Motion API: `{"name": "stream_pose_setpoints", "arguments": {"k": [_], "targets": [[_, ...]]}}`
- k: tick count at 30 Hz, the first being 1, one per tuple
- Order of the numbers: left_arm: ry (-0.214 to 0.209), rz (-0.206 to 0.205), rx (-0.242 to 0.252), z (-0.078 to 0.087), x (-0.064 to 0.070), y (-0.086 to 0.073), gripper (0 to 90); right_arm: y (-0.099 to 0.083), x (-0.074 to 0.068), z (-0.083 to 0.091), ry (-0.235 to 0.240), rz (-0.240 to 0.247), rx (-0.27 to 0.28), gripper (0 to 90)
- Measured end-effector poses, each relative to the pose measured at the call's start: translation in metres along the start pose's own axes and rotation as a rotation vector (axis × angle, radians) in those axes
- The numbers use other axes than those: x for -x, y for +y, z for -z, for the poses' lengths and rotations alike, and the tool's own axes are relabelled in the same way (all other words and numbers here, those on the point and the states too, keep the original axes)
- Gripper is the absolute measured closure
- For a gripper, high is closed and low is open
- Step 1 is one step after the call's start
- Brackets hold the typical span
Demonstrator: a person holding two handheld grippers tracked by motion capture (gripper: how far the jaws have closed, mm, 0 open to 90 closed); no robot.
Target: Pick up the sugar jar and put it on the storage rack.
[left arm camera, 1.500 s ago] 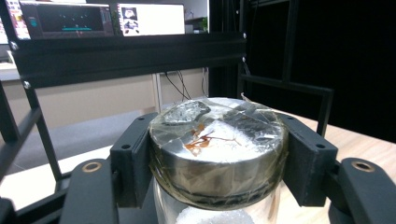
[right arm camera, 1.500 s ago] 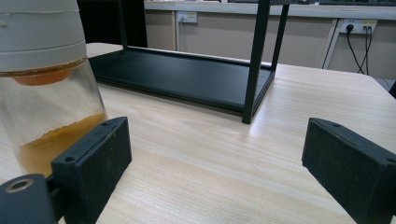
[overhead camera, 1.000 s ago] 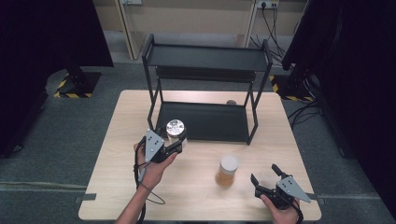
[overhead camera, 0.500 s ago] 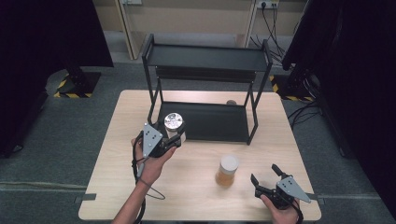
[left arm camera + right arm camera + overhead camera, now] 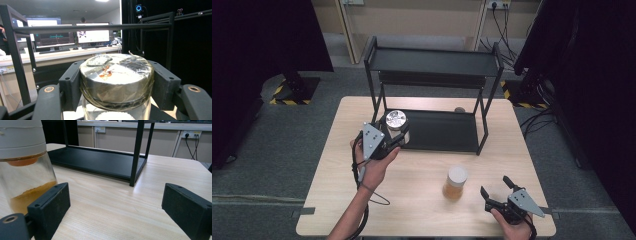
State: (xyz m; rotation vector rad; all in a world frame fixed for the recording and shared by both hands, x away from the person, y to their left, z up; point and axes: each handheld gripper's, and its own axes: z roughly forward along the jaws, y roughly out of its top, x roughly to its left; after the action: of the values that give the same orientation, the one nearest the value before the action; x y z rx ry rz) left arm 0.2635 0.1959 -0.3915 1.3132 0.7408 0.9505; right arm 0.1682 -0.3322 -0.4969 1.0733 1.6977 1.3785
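A glass jar with a silver foil-taped lid hangs above the front left of the black rack's lower shelf. My left gripper is shut on it just under the lid, one jaw on each side. A second jar with a white lid and amber contents stands on the wooden table. My right gripper is open near the table's front right edge, to the right of that jar and apart from it.
The black two-tier rack stands at the back of the table; its front right post rises ahead of the right gripper. A small round object lies behind the lower shelf. Dark curtains flank the table.
My left gripper has carried the silver-lidded jar up and away from me, towards the rack's lower shelf. The right gripper and the amber jar have stayed in place.
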Motion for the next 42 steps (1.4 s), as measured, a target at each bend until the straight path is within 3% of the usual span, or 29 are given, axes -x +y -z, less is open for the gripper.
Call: {"name": "stream_pose_setpoints", "arguments": {"k": [29, 42], "targets": [[0.054, -0.008, 0.049, -0.026, -0.005, 0.032, 34.8, 0.0, 0.0, 0.0, -0.002, -0.004, 0.001, 8.2], [0.1, -0.006, 0.072, -0.045, -0.009, 0.05, 34.8, 0.0, 0.0, 0.0, -0.001, -0.003, 0.001, 8.2]]}}
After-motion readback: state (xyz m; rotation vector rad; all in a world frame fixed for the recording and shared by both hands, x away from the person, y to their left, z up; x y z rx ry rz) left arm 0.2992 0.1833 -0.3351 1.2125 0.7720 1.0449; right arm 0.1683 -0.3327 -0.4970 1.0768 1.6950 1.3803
